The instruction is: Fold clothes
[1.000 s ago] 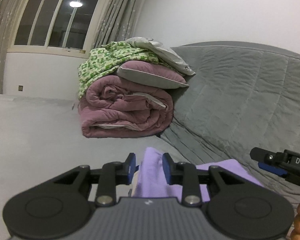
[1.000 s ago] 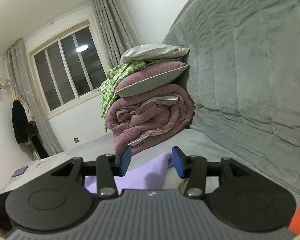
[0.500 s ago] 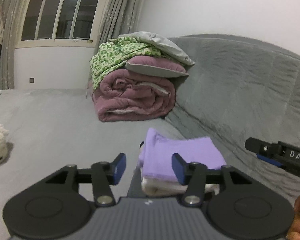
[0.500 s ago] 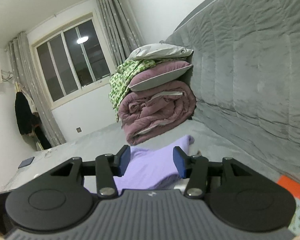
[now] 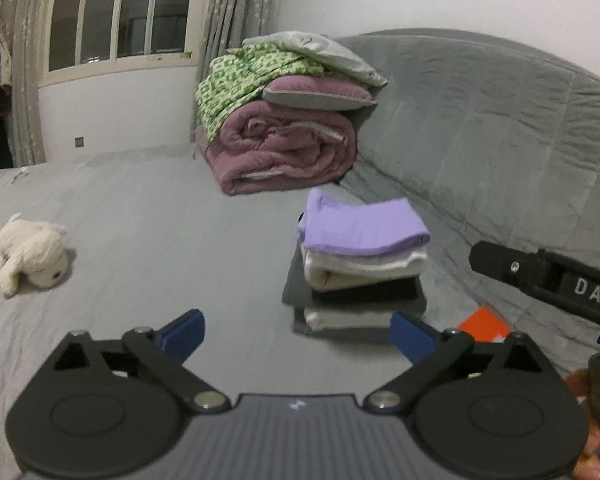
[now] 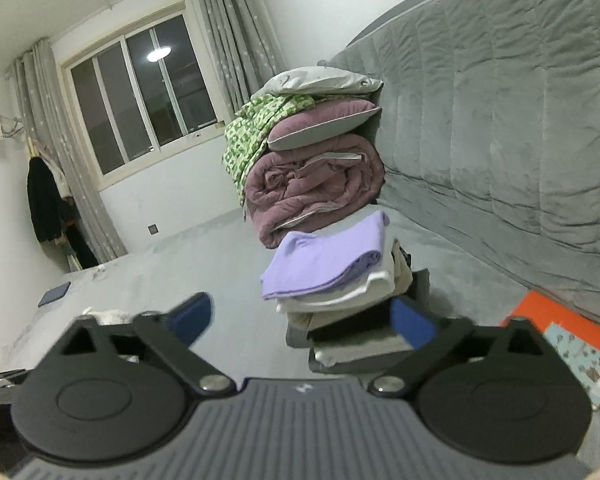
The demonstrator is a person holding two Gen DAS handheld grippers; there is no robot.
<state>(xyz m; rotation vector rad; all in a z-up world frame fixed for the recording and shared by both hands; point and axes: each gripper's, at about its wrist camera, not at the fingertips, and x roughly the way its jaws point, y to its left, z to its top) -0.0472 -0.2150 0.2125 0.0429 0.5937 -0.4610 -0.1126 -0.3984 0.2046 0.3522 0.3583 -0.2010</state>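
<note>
The lowest layers of the stack of folded clothes (image 6: 340,304) are hidden behind the blue pad (image 6: 414,322) at lower right of the right wrist view. The right gripper (image 5: 540,276) is cut off by the left wrist view's right edge. The orange item (image 6: 560,332) is cropped and partly covered. The dark flat object (image 6: 54,294) at left is too small to be identified.

Soft matt cloth stack (image 5: 360,256), quilted velvety headboard (image 5: 500,120), fluffy plush toy (image 5: 28,252) — matt black plastic tongs (image 5: 296,336)
</note>
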